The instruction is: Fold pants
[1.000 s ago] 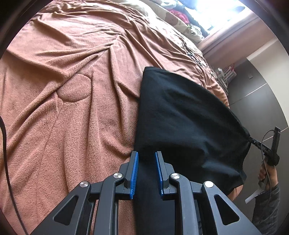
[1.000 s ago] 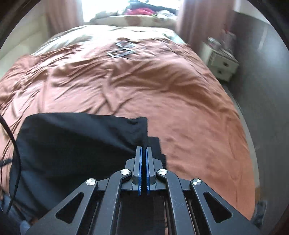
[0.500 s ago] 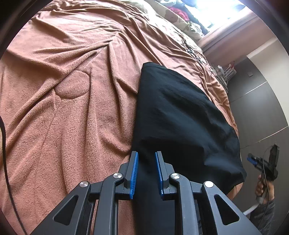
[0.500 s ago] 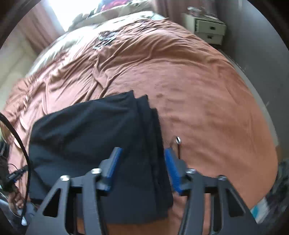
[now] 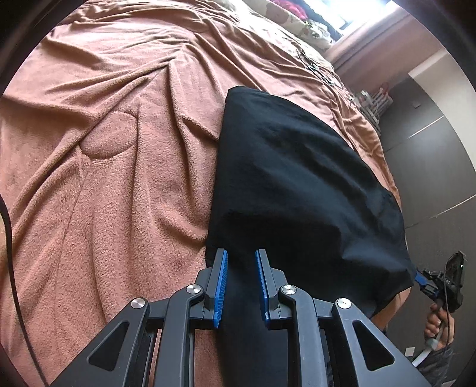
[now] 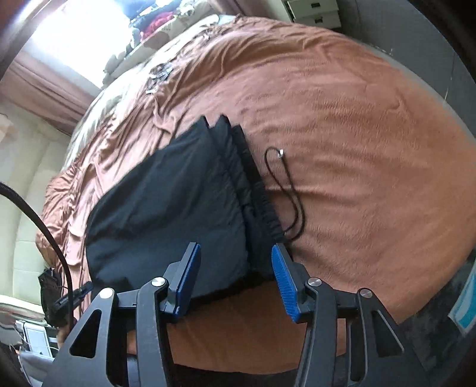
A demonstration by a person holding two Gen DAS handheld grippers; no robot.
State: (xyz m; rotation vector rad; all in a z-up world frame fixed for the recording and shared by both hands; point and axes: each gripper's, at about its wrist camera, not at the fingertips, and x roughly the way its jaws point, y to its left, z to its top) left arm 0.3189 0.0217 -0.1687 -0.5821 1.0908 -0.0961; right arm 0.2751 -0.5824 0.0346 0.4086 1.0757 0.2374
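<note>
The black pants [image 5: 297,178] lie folded on a brown blanket [image 5: 119,148]. My left gripper [image 5: 241,256] is shut on their near edge, black cloth filling the narrow gap between the blue pads. In the right wrist view the pants [image 6: 178,202] show stacked layers, with the gathered waistband [image 6: 255,184] on the right and a loose drawstring [image 6: 293,190] curling over the blanket [image 6: 357,134]. My right gripper [image 6: 235,253] hovers above the near corner, its jaws closing. The pads touch nothing. The same right gripper [image 5: 440,282] appears beyond the pants' right end.
The bed's near edge runs under my right gripper. White drawers [image 6: 315,12] stand beyond the bed's far corner. Piled clothes [image 6: 154,23] lie by the bright window. A dark wall [image 5: 431,148] runs along the bed's right side. A hand [image 5: 440,324] holds the right tool.
My right gripper let go of the pants' corner, opened, rolled and drew back. The stretched cloth dropped flat onto the bed. My left gripper kept its hold and stayed in place.
</note>
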